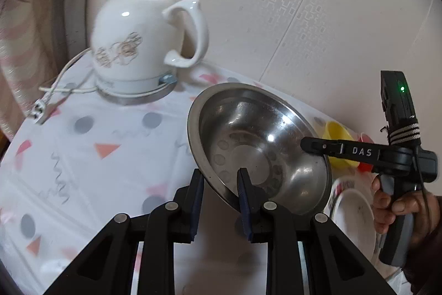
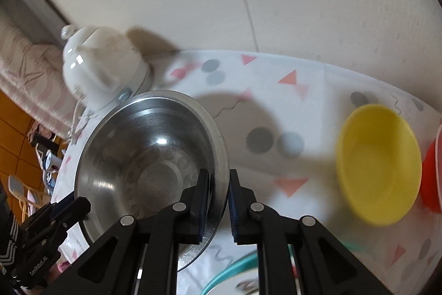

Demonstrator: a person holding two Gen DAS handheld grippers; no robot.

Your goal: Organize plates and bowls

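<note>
Left wrist view is cutting off the white plate at the lower right, where the steel bowl and the person's hand are hiding much of it; only slivers of the yellow bowl and something red behind it are showing past the steel rim. In the right wrist view the yellow bowl is blurring, the red bowl is running out of the right edge, and a teal-rimmed dish at the bottom is mostly sitting behind the gripper's linkage. The white kettle is standing clear at the back of the patterned tablecloth, its cord trailing left.

The steel bowl is hanging tilted above the tablecloth, held from 2 sides. The left gripper is pointing down and forward, its 2 fingers clamped on the near rim, 1 inside the bowl and 1 outside. The right gripper is angling down more steeply, its fingers pinching the opposite rim the same way. The person's hand is wrapping the right gripper's grey handle, fingers curled round it.
</note>
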